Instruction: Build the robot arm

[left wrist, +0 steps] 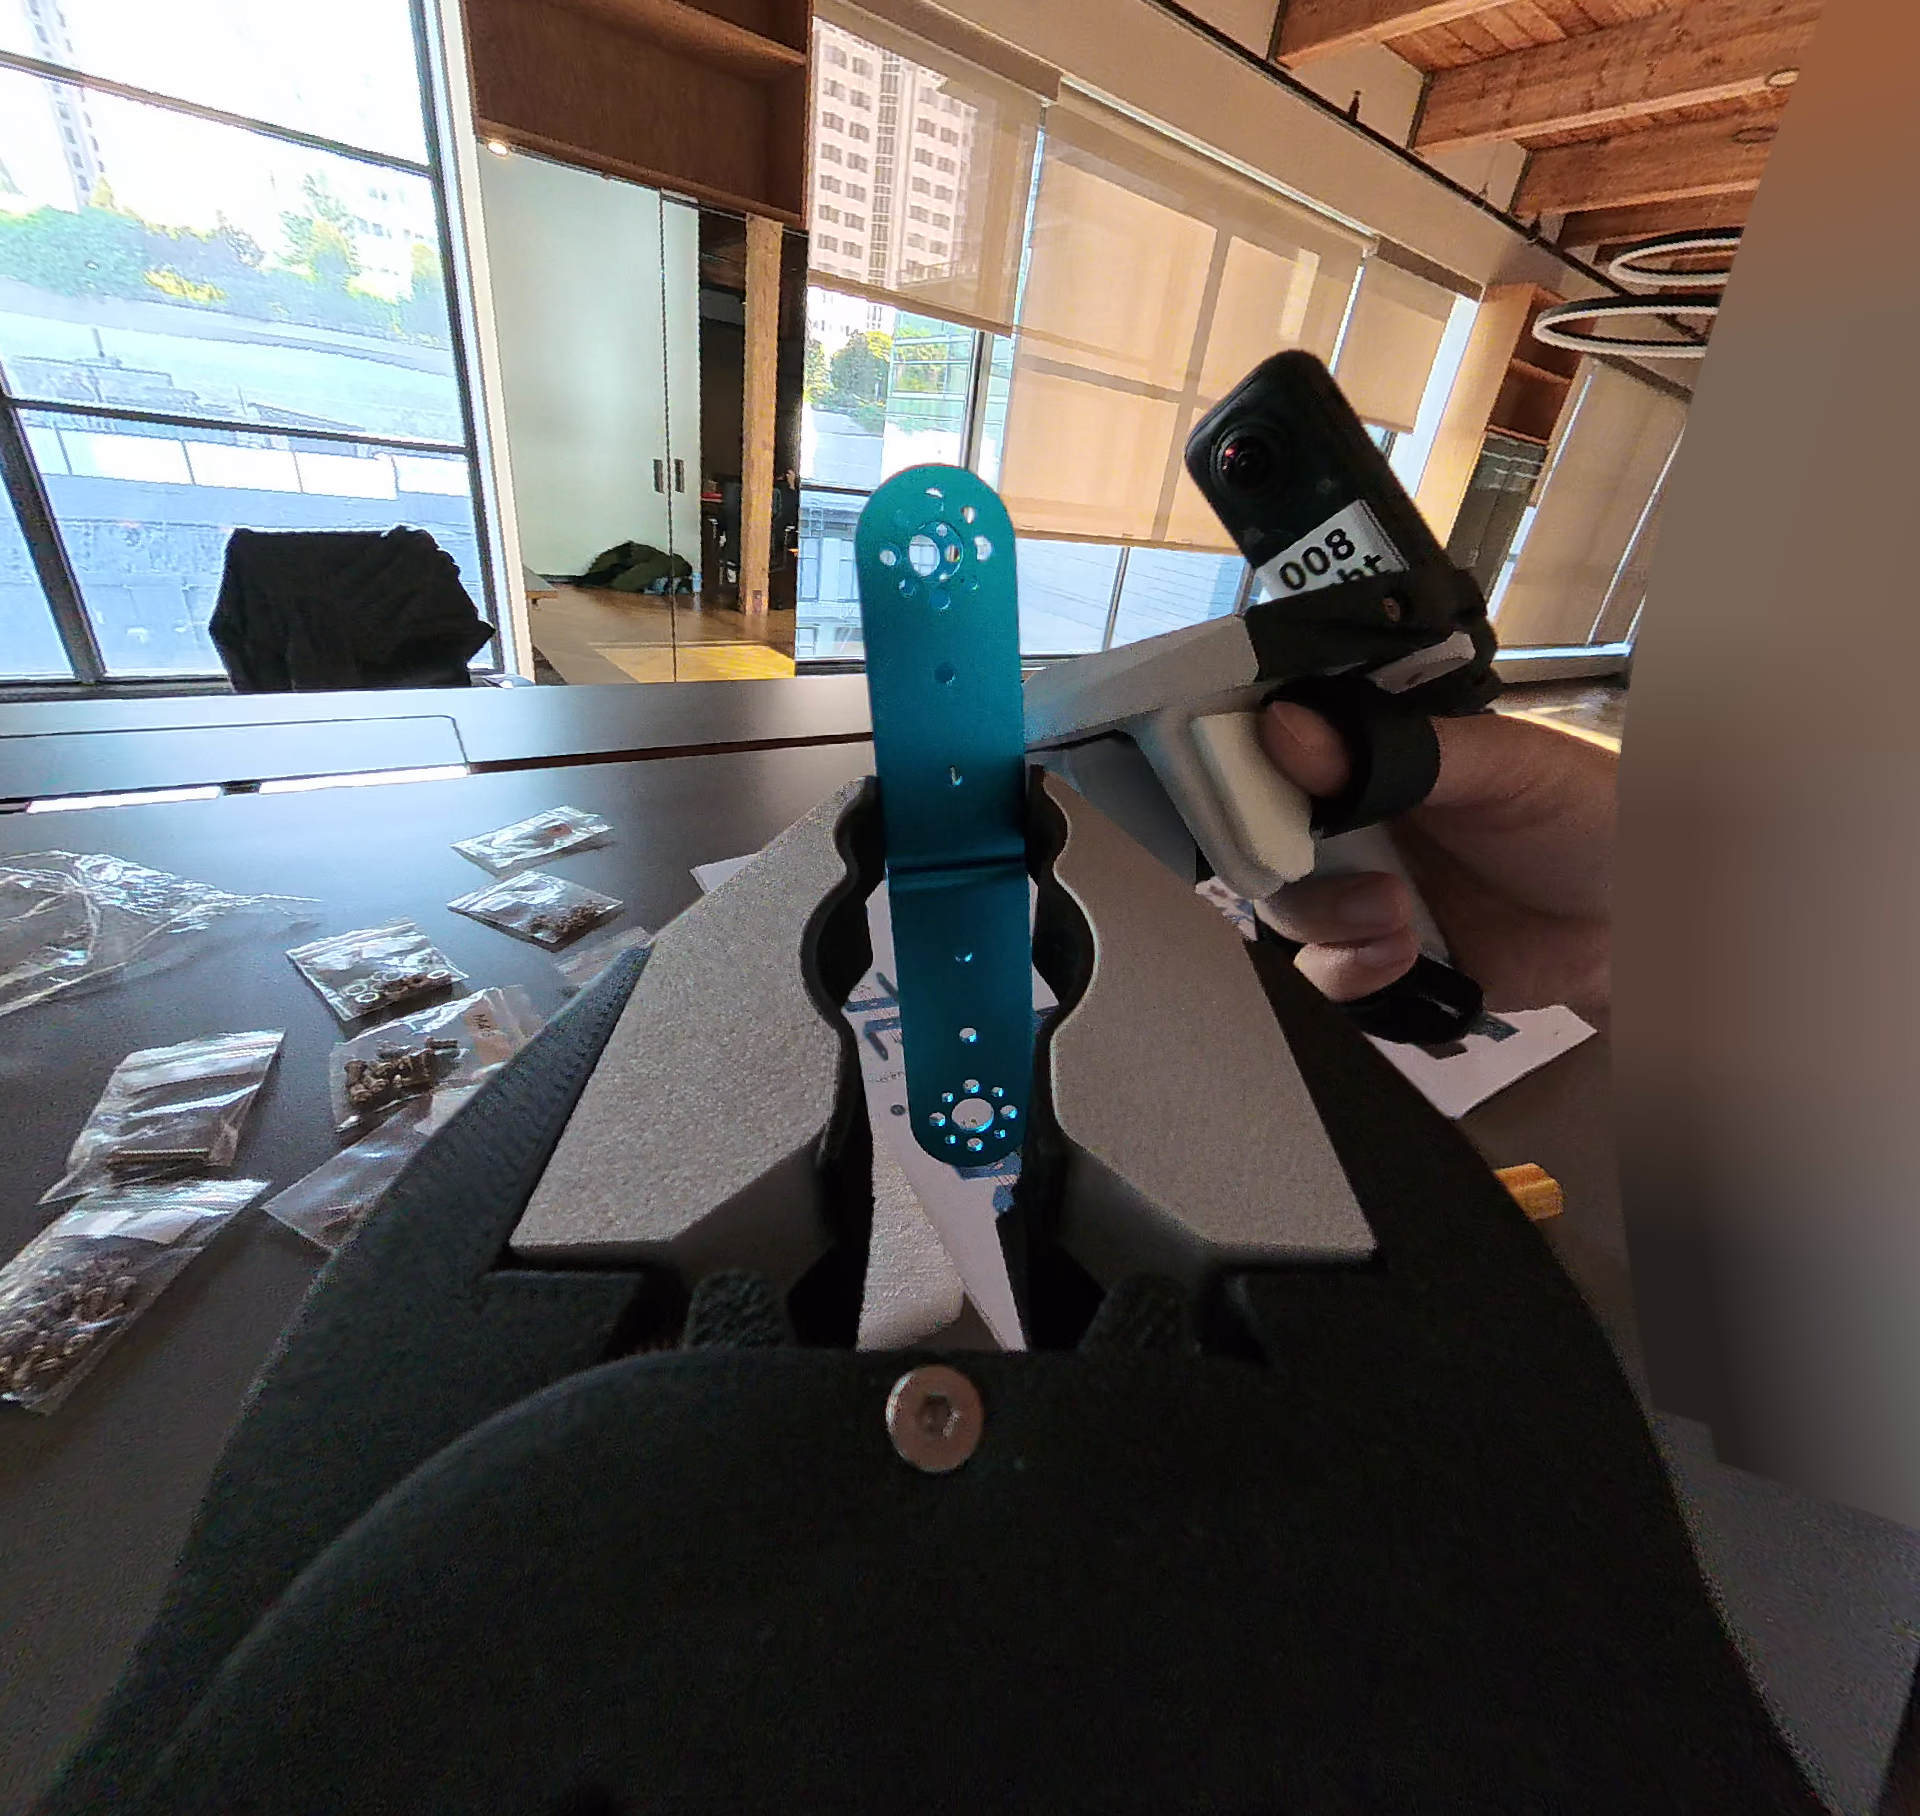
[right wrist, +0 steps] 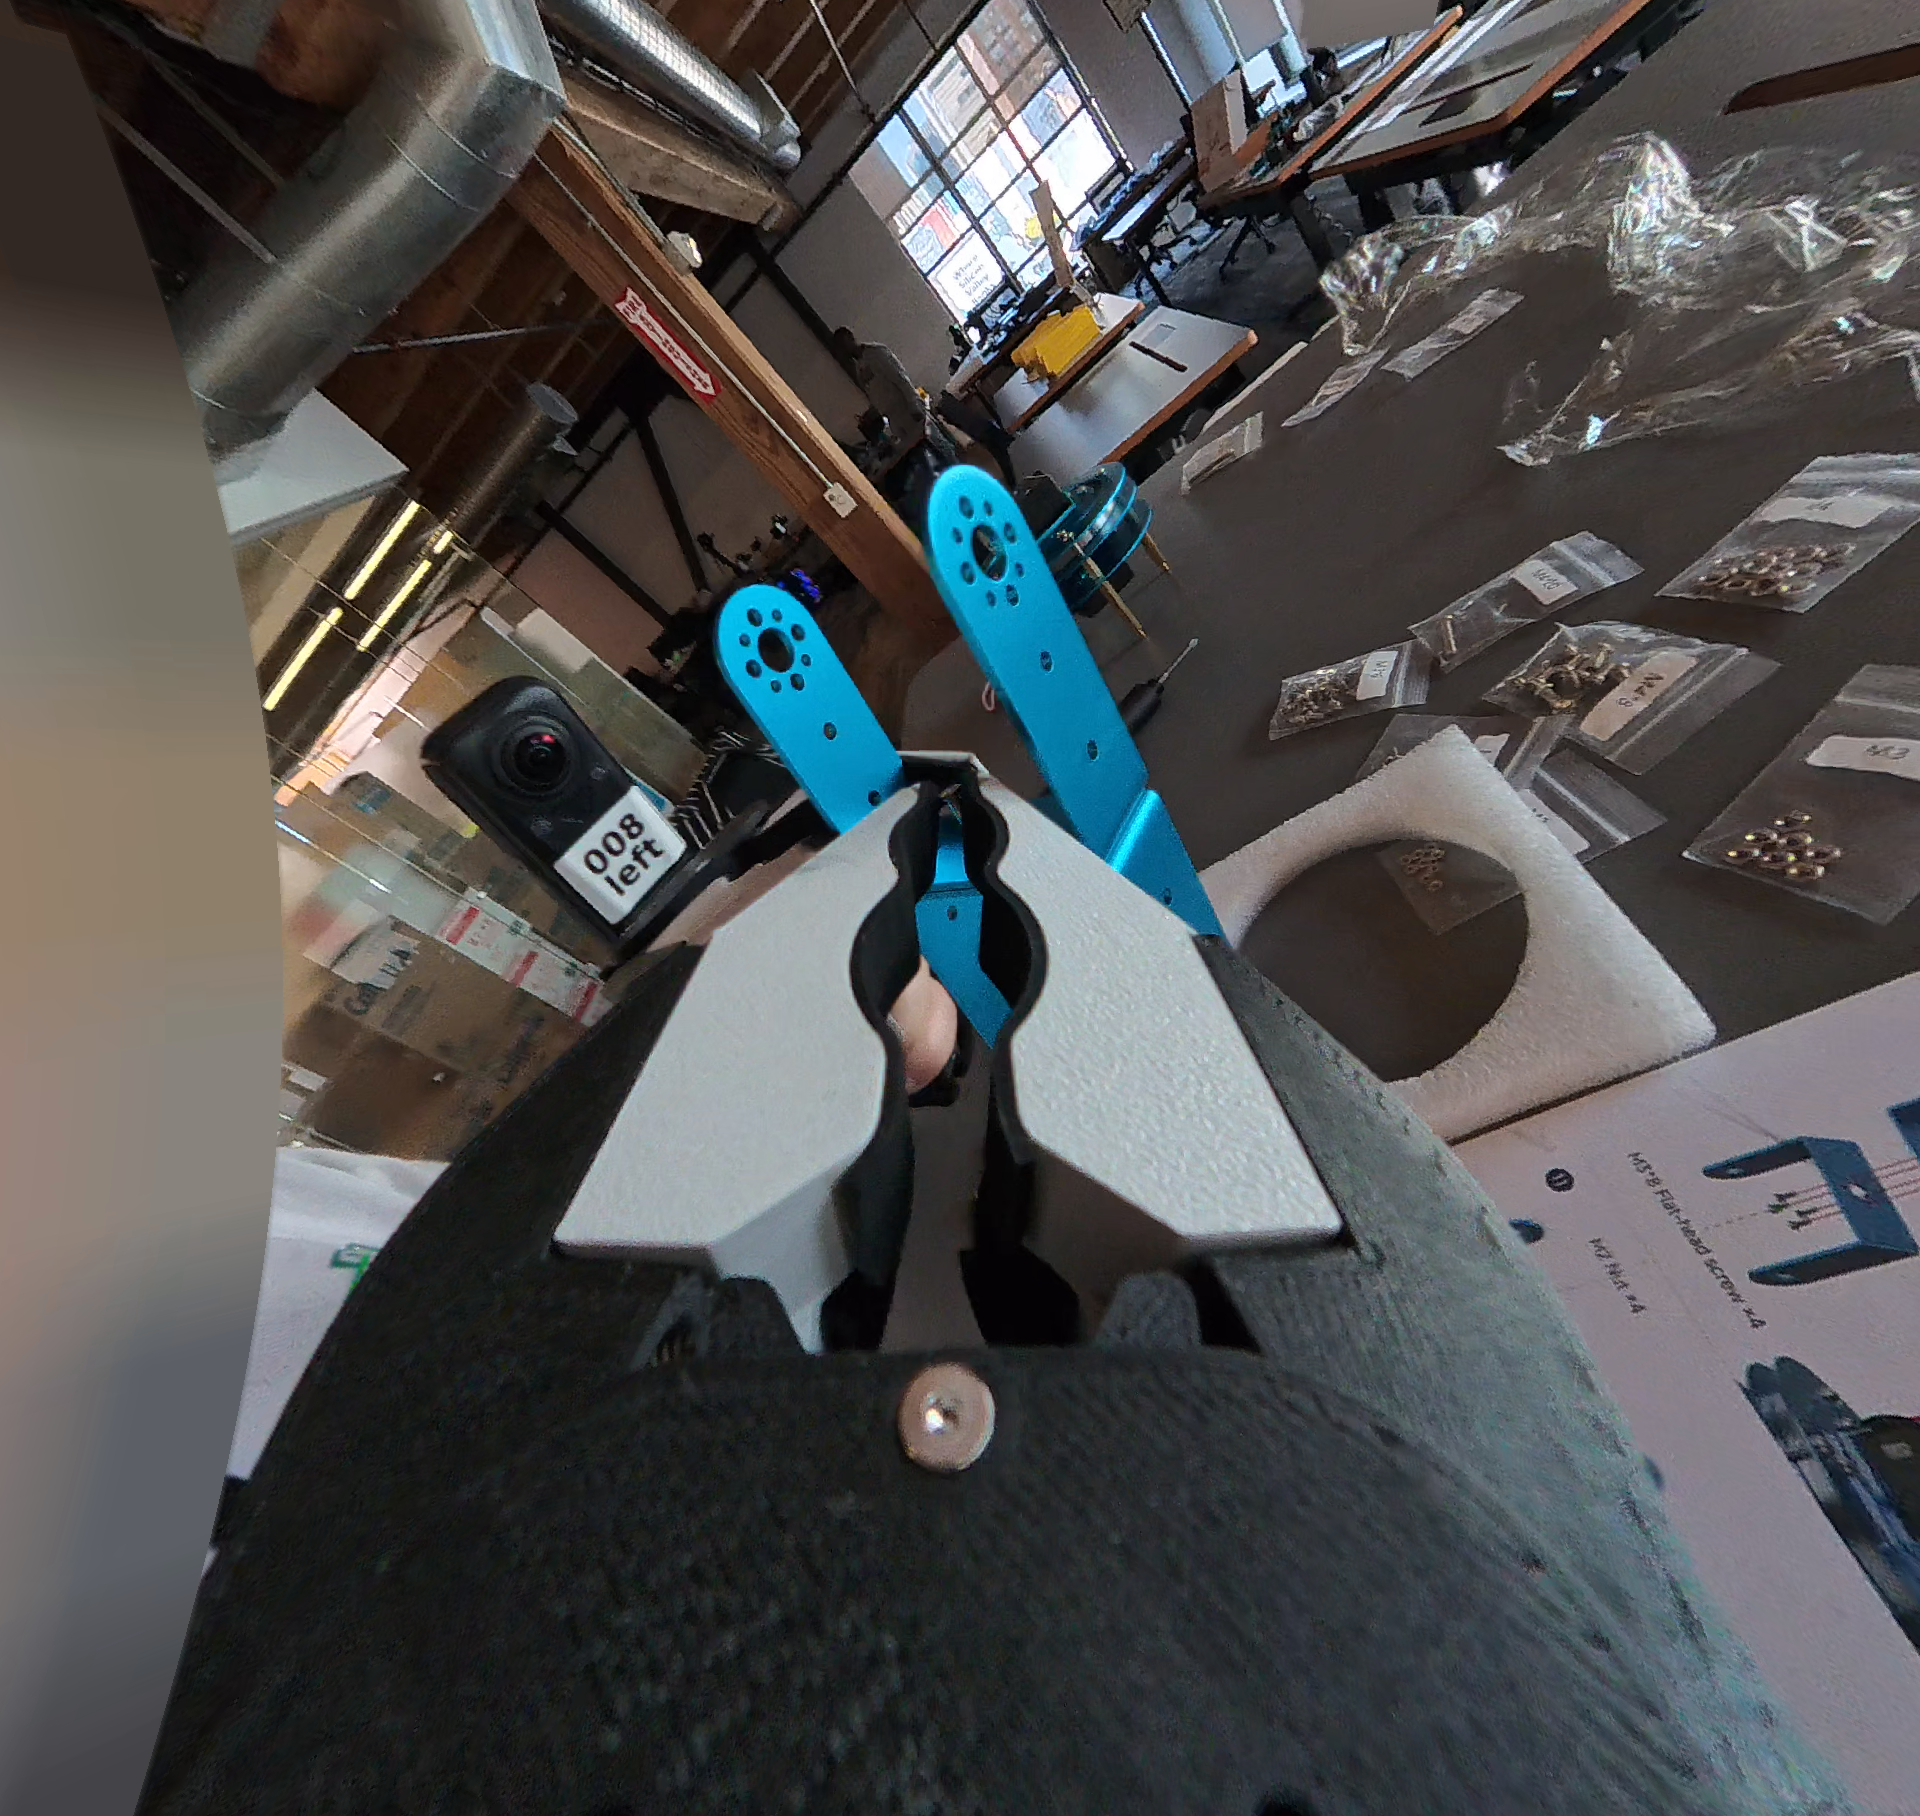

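A blue U-shaped metal bracket (left wrist: 951, 727) with perforated round-ended arms stands upright between my two grippers. My left gripper (left wrist: 951, 816) is shut on it near its bend, one arm pointing up and the other back toward the camera. My right gripper (left wrist: 1143, 727), held by a hand (left wrist: 1475, 862), comes in from the right and its tip touches the bracket's right edge. In the right wrist view, my right gripper (right wrist: 943, 787) has its tips pinched on the bracket (right wrist: 1023, 665), whose two arms rise beyond the jaws. The left gripper's camera (right wrist: 551, 779) shows behind.
Several small clear bags of screws and nuts (left wrist: 379, 977) (right wrist: 1558, 675) lie on the dark table (left wrist: 260, 831). Crumpled clear plastic (right wrist: 1662, 260), a white foam block with a round hole (right wrist: 1621, 956), a printed instruction sheet (right wrist: 1714, 1299) and a blue round assembly (right wrist: 1091, 530) lie around. Left and right tips are no more than a few centimetres apart.
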`<action>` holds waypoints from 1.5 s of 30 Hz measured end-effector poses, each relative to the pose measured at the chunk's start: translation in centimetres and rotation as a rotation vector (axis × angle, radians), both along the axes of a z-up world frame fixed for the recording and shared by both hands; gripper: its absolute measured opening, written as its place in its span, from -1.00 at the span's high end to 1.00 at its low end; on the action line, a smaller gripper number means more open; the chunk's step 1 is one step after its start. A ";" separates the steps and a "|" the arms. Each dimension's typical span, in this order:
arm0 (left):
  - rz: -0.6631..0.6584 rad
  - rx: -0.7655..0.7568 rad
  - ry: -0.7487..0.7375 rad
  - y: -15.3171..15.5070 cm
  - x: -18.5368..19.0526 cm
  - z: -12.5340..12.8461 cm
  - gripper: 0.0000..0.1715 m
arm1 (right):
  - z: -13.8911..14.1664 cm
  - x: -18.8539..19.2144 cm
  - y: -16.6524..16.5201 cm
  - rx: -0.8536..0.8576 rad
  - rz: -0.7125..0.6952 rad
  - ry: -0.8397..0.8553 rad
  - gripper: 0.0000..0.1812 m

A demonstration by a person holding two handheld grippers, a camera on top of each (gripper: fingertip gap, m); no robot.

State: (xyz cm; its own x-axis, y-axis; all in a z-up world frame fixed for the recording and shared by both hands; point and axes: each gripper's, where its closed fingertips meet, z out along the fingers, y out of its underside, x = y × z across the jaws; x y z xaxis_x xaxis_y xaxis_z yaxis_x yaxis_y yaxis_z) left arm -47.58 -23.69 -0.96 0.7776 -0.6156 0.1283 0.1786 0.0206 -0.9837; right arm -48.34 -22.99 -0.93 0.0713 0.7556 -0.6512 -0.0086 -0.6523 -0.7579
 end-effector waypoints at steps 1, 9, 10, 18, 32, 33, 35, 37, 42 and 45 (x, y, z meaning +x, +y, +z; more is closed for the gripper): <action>0.010 0.010 0.012 0.0 0.0 0.1 0.71 | 0.0 -0.1 -0.1 0.025 -0.008 -0.010 0.96; 0.062 0.103 0.081 -0.8 0.3 0.9 0.71 | 0.7 -0.3 -1.0 0.107 -0.026 -0.036 0.96; 0.060 0.103 0.078 -0.8 0.3 0.9 0.71 | 0.7 -0.3 -1.1 0.095 -0.019 -0.032 0.96; 0.059 0.109 0.064 -0.9 0.1 1.1 0.71 | 0.5 -0.3 -1.0 0.064 -0.008 -0.035 0.96; 0.067 0.114 0.074 -0.9 0.2 1.0 0.71 | 0.6 -0.2 -1.1 0.087 -0.014 -0.049 0.96; 0.070 0.113 0.075 -0.8 0.1 1.0 0.70 | 0.7 -0.2 -1.2 0.091 -0.015 -0.049 0.96; 0.073 0.116 0.070 -0.8 0.0 1.1 0.71 | 0.8 -0.1 -1.2 0.103 -0.025 -0.048 0.96; 0.081 0.119 0.071 -0.8 -0.1 1.2 0.71 | 1.0 -0.1 -1.2 0.107 -0.039 -0.041 0.96; 0.103 0.145 0.097 -0.9 0.0 1.4 0.72 | 1.2 -0.4 -1.5 0.052 -0.030 -0.010 0.96; 0.112 0.159 0.110 -1.0 0.1 1.5 0.72 | 1.3 -0.5 -1.7 0.033 -0.031 0.007 0.97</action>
State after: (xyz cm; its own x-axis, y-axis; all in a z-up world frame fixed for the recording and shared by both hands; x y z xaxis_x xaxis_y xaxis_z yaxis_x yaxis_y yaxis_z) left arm -47.52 -24.72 0.51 0.8463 -0.5301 -0.0529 0.0584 0.1910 -0.9799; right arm -48.85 -24.72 0.40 0.0903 0.7744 -0.6262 -0.0339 -0.6261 -0.7790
